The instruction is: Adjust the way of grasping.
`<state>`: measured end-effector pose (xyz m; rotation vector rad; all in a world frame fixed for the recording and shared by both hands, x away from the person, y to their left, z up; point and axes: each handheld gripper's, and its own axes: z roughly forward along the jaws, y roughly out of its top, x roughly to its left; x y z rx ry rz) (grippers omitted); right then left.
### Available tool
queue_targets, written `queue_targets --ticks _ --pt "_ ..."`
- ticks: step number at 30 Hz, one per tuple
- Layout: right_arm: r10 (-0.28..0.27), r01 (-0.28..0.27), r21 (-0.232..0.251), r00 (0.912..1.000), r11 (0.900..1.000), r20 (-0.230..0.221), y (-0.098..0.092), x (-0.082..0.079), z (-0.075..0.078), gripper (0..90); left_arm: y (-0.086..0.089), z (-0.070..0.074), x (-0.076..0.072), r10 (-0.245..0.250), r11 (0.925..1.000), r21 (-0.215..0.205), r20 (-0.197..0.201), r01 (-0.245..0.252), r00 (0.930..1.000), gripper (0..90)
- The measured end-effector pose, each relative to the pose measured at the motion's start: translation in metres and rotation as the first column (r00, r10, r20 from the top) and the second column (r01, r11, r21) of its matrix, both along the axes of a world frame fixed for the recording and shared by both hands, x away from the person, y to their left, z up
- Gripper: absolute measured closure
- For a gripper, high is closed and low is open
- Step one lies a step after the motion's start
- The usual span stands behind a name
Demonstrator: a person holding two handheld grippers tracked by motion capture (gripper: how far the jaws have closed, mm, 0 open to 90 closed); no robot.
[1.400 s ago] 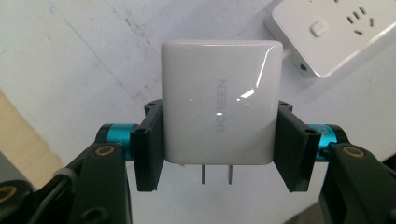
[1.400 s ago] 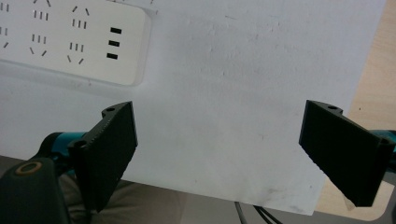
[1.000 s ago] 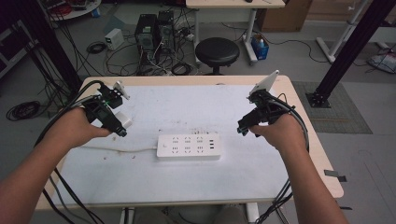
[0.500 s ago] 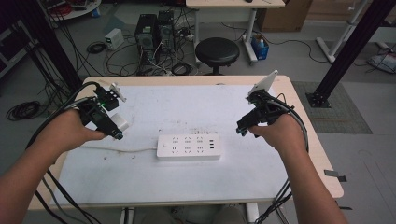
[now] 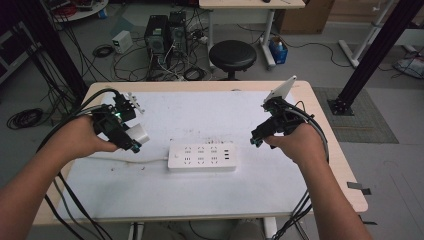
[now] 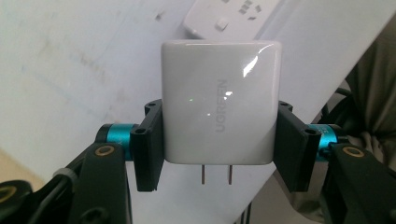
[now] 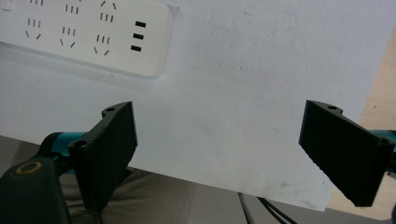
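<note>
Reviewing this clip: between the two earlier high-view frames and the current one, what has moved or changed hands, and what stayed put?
Little changed. The left tongs, shut on the white charger, drifted slightly left and away from the power strip; no grasp or release is visible. The right tongs stayed open, hovering right of the strip, and the strip kept its place on the table.

The high view is looking forward and down on the table (image 5: pixel 210 200). Both gripper views are looking closely along their tongs, sharing the white power strip (image 5: pixel 202 156).
</note>
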<state>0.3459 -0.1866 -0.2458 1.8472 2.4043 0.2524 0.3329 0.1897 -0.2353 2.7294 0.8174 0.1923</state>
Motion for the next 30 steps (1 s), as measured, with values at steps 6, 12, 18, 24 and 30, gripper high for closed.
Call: queue_targets --ticks 6,12,18,24,30 --pt "-0.020 0.020 0.028 0.9997 0.999 -0.014 -0.004 0.000 0.001 10.9 -0.013 0.000 0.000 -0.130 0.9900 -0.052 0.016 0.131 0.9914 42.6" --pt "-0.033 0.034 0.060 0.9993 0.998 -0.020 -0.008 0.000 0.001 10.9 -0.021 0.000 -0.001 -0.208 0.9684 -0.129 0.052 0.214 0.9766 42.6" --pt "-0.047 0.050 0.110 0.9986 0.993 -0.025 -0.012 -0.001 0.000 10.9 -0.025 -0.001 -0.002 -0.277 0.9362 -0.204 0.072 0.286 0.9581 42.6" --pt "-0.062 0.068 0.193 0.9975 0.979 -0.033 -0.014 -0.003 0.002 10.9 -0.032 -0.012 -0.001 -0.359 0.8899 -0.275 0.071 0.364 0.9308 42.6" --pt "-0.057 0.070 0.304 0.9971 0.950 -0.050 -0.012 -0.007 0.000 10.9 -0.038 -0.017 0.002 -0.379 0.8766 -0.289 0.077 0.384 0.9222 42.6"
